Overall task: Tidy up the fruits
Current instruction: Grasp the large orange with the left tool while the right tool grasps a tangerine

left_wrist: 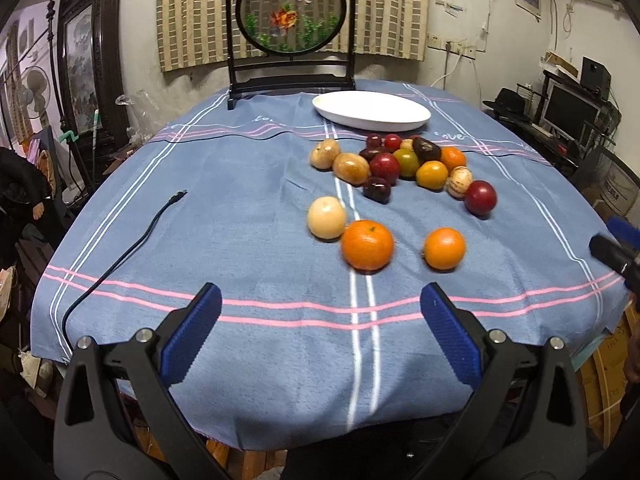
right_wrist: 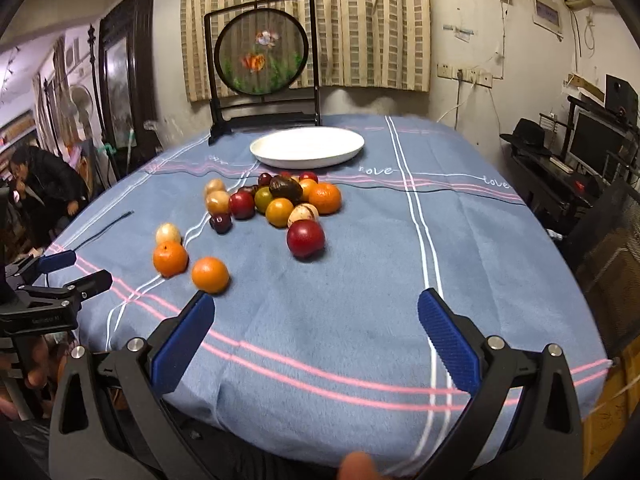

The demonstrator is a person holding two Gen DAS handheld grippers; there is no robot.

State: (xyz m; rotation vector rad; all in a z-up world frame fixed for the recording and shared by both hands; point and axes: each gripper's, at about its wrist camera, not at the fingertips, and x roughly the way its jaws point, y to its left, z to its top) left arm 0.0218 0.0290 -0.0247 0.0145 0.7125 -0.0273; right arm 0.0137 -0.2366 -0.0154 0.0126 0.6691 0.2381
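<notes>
A pile of several fruits lies on the blue cloth in front of an empty white plate. Nearer me lie two oranges and a pale round fruit; a red fruit sits at the right. My left gripper is open and empty over the table's near edge. In the right wrist view the pile, plate, oranges and red fruit show. My right gripper is open and empty, short of the fruits.
A black cable lies on the left of the cloth. A framed round goldfish screen stands behind the plate. The right gripper's tip shows at the right edge of the left wrist view; the left gripper shows in the right wrist view.
</notes>
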